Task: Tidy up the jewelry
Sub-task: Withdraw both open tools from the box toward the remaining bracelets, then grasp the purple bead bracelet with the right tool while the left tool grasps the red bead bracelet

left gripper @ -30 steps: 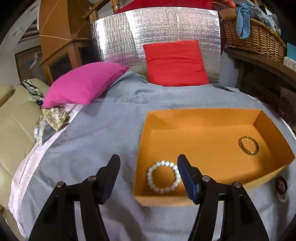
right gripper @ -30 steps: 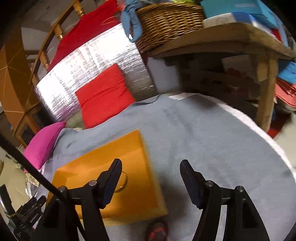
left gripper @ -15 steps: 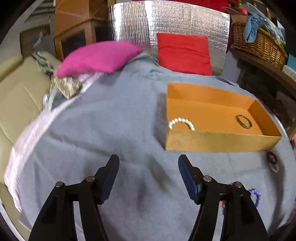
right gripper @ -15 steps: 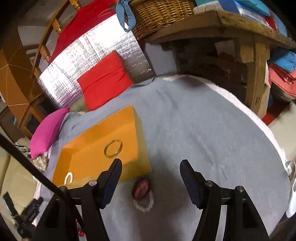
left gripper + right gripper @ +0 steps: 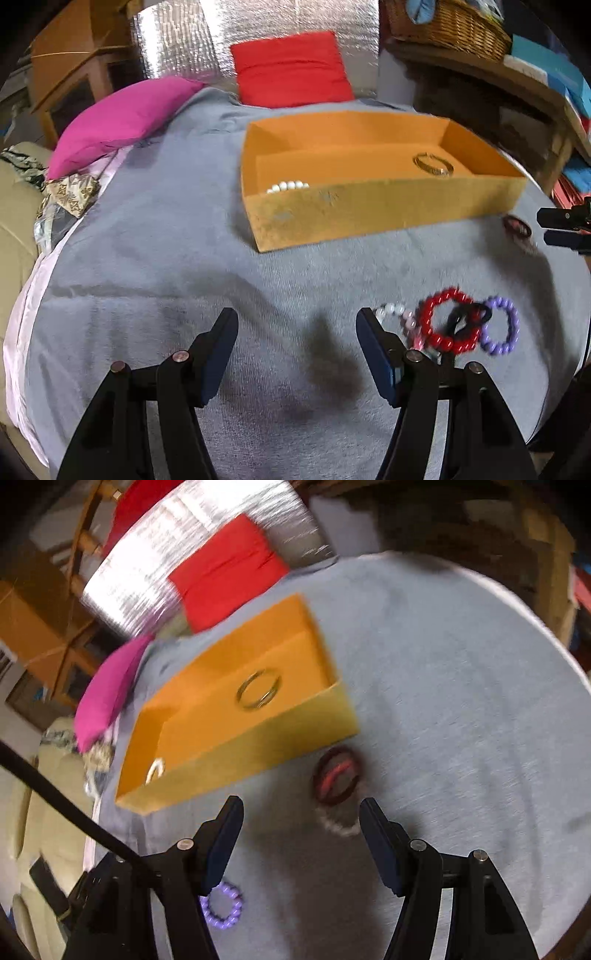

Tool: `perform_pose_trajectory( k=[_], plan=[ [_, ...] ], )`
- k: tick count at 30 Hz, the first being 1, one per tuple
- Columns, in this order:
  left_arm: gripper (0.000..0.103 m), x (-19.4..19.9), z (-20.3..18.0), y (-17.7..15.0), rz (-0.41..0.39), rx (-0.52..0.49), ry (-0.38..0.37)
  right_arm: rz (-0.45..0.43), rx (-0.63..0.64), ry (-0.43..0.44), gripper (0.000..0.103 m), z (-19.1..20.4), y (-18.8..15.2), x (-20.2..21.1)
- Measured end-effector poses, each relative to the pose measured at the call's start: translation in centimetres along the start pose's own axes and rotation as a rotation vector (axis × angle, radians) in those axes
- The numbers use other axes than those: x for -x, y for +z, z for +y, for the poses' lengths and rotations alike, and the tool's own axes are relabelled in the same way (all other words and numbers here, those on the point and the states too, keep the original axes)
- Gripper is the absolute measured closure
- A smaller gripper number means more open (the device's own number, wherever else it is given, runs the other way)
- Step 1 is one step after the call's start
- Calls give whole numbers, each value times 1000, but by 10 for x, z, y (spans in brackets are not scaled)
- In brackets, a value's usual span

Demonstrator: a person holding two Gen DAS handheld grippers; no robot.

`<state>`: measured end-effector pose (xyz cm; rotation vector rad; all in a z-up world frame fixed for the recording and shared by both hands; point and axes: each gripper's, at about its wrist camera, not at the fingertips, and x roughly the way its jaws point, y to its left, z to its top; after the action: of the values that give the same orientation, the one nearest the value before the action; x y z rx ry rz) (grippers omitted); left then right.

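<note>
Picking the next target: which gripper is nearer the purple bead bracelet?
Left. The left gripper hovers beside the cluster holding the purple bead bracelet. The right gripper sits over the dark red bracelet, purple one behind its left finger.

I am looking at a bed under a gray blanket (image 5: pixel 166 258). An orange box (image 5: pixel 369 210) is sitting at twelve o'clock. A red bracelet (image 5: pixel 448 325), a purple bracelet (image 5: pixel 504 330) and a white bracelet (image 5: pixel 397 312) are lying at four o'clock; a dark bracelet (image 5: pixel 336 775) is lying beside the box's corner. A pink pillow (image 5: pixel 122 118) is resting at ten o'clock.
</note>
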<state>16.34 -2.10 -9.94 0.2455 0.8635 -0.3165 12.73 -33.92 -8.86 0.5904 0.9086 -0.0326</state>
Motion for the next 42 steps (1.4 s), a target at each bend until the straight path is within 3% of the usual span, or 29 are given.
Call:
perform_pose_trajectory(
  k=[11,21,25,27,33,42],
  plan=[
    [36,-1,-17,-1,0,-85,-76,168,291,49,35,48,-48,-40],
    [36,-5,-31,1,9,-125,-94,183,359,41,35,70,-56,-49],
    [36,-4,-32,0,9,-145,-96,173,391,15,51,74,-62,-53],
    [36,-4,-31,-1,14,-149,-102,157,431,-10,52,79,-66,-55],
    [36,-2,-31,-2,8,-174,-109,98,575,-120,86,93,-79,-57],
    [36,0,-34,-1,14,-153,-192,32,466,-204,87,67,-55,-47]
  ],
)
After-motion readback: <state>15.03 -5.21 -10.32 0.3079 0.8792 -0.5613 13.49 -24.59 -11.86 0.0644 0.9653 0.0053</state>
